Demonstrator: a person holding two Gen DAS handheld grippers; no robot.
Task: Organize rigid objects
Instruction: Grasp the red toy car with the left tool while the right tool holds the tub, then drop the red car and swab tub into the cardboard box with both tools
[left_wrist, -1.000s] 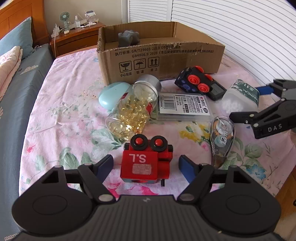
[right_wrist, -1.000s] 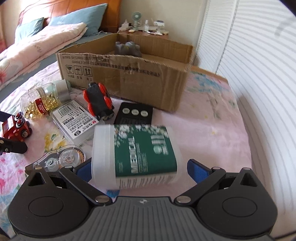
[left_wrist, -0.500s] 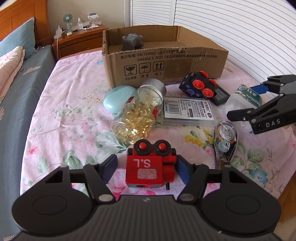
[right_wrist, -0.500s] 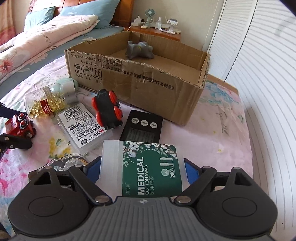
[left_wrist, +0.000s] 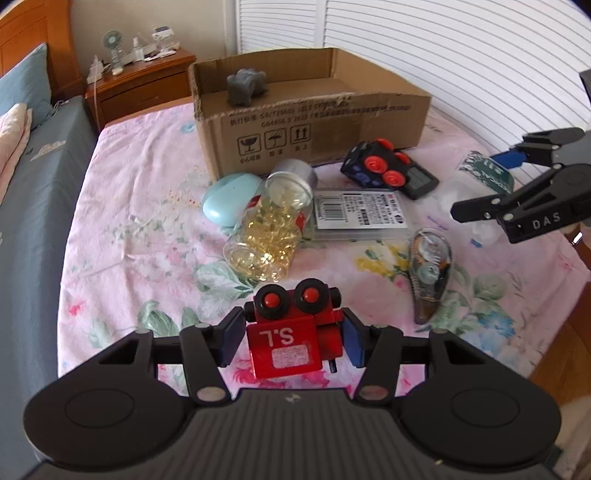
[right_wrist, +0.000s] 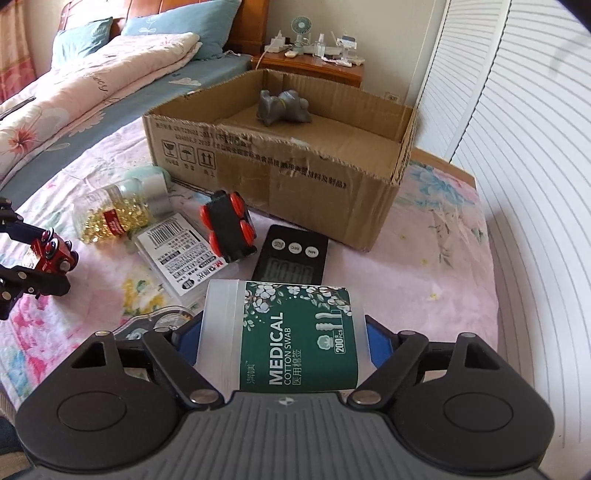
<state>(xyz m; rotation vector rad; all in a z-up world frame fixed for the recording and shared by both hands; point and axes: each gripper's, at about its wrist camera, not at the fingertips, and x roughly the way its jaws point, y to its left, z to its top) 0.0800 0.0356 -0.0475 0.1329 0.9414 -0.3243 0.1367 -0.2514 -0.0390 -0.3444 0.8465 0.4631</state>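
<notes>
While the left gripper (left_wrist: 293, 338) clamps the red toy truck (left_wrist: 293, 332) and the right gripper (right_wrist: 284, 343) pinches the cotton swab tub (right_wrist: 284, 334), lift both clear, then lower them inside the cardboard box (right_wrist: 295, 177).

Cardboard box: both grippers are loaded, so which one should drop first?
Probably right. The right gripper, shut on the cotton swab tub, faces the cardboard box opening. The left gripper holds the red toy farther back, behind clutter.

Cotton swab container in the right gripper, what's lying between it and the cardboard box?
In the right wrist view, a black digital timer lies flat on the bedspread between the cotton swab container and the cardboard box. A black toy car sits just left of it.
</notes>
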